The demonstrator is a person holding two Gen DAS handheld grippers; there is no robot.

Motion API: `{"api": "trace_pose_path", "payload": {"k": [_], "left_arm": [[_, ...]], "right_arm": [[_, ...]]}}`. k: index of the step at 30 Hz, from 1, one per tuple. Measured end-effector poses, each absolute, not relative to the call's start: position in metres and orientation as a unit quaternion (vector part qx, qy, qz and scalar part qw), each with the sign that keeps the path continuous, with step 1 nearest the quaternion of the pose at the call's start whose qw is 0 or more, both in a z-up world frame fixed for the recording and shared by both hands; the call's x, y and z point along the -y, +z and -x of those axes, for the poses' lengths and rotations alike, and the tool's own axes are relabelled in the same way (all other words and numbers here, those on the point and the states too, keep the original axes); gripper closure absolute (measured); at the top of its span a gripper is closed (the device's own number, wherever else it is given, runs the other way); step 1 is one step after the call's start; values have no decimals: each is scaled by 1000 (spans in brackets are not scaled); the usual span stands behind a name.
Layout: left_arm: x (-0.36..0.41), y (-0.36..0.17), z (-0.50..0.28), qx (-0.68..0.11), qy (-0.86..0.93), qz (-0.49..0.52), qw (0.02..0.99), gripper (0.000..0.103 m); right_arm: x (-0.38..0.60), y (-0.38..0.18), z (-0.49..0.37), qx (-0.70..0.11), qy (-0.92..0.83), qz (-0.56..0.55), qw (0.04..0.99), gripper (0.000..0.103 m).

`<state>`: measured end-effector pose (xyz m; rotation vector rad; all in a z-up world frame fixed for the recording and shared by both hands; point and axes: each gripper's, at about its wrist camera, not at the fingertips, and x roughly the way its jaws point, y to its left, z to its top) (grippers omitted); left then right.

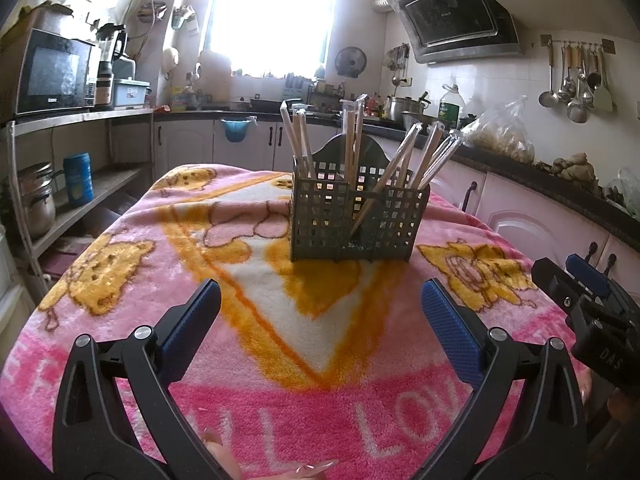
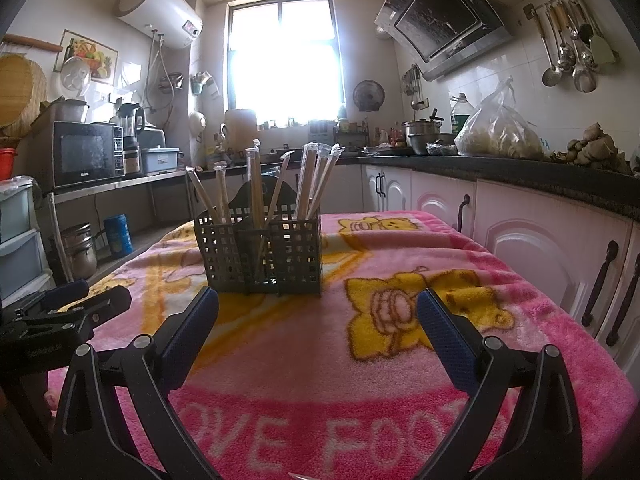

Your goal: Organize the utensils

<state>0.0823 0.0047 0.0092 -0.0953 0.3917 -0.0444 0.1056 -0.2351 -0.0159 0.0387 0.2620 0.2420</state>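
Left gripper (image 1: 320, 312) and right gripper (image 2: 318, 312): jaws wide, empty; slotted utensil caddy (image 1: 356, 216) at 12 o'clock holds wrapped chopsticks (image 1: 400, 160), upright on blanket (image 1: 160, 280).

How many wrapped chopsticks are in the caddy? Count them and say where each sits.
7 wrapped chopsticks, all standing in the caddy: two at its left end, two in the middle, three leaning at the right. Overlaps may hide more.

One utensil caddy (image 1: 356, 220); about nine wrapped chopstick pairs (image 1: 352, 136); two tools, one blanket (image 1: 200, 280)
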Motion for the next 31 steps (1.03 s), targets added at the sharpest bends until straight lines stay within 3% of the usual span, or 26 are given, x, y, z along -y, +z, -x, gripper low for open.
{"api": "trace_pose_path", "payload": {"k": [19,23,26,31], "left_arm": [[1,6,-88,-220,-18,24,975,11],[-14,8,-93,-239,-27,64,969,11],[-40,11,-114,-271,-2,82,959,11],[-109,5,-172,-338,48,76,937,11]], "right_arm": [[233,-20,-110,-146,121,-22,982,6],[241,-17,-119,-171,115,-49,977,6],[261,-15,-138,-201,59,-52,976,6],[337,-41,-209,-352,-80,-52,931,6]]}}
